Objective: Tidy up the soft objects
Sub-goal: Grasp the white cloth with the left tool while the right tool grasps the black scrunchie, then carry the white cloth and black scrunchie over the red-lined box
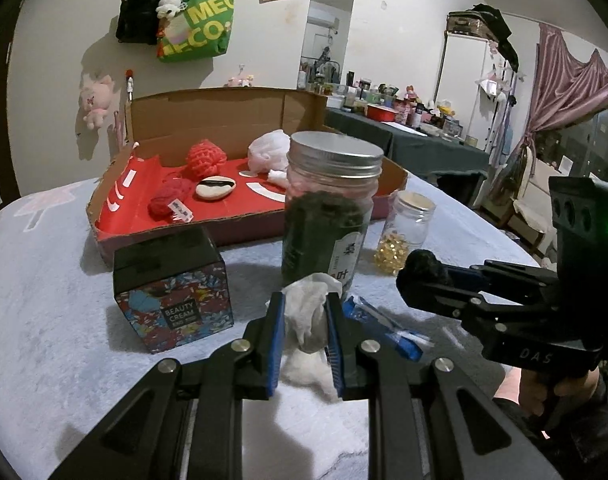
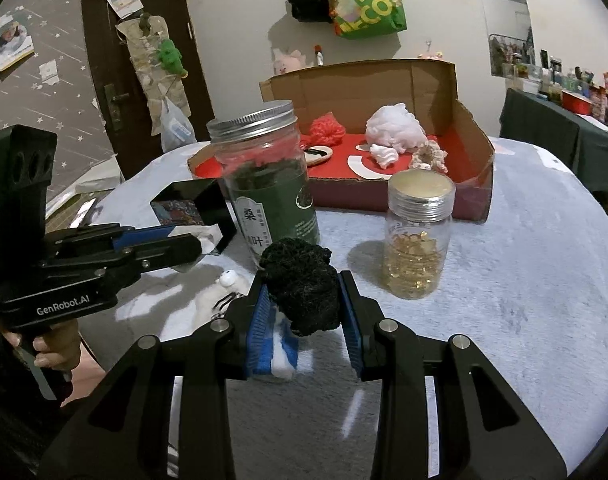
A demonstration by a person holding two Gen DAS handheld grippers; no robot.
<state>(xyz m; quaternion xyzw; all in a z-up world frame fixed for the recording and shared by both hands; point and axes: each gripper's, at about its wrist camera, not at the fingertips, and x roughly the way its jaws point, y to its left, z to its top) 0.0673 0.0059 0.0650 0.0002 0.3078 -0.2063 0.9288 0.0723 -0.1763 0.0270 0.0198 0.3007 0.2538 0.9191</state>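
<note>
My left gripper (image 1: 304,320) is shut on a crumpled white cloth (image 1: 308,314), held above the table; it also shows in the right wrist view (image 2: 200,246). My right gripper (image 2: 304,300) is shut on a black fuzzy scrunchie (image 2: 300,284), seen at the right of the left wrist view (image 1: 421,268). The open cardboard box with a red floor (image 1: 240,204) stands behind and holds red yarn items (image 1: 206,156), a white mesh puff (image 2: 395,126), a small white piece (image 2: 383,156) and a beige crochet piece (image 2: 427,156).
A tall tea jar (image 1: 327,208) and a small jar of gold capsules (image 2: 417,240) stand between the grippers and the box. A Beauty Cream box (image 1: 172,288) sits left. A blue-white packet (image 1: 387,328) and a white plush toy (image 2: 228,280) lie on the table.
</note>
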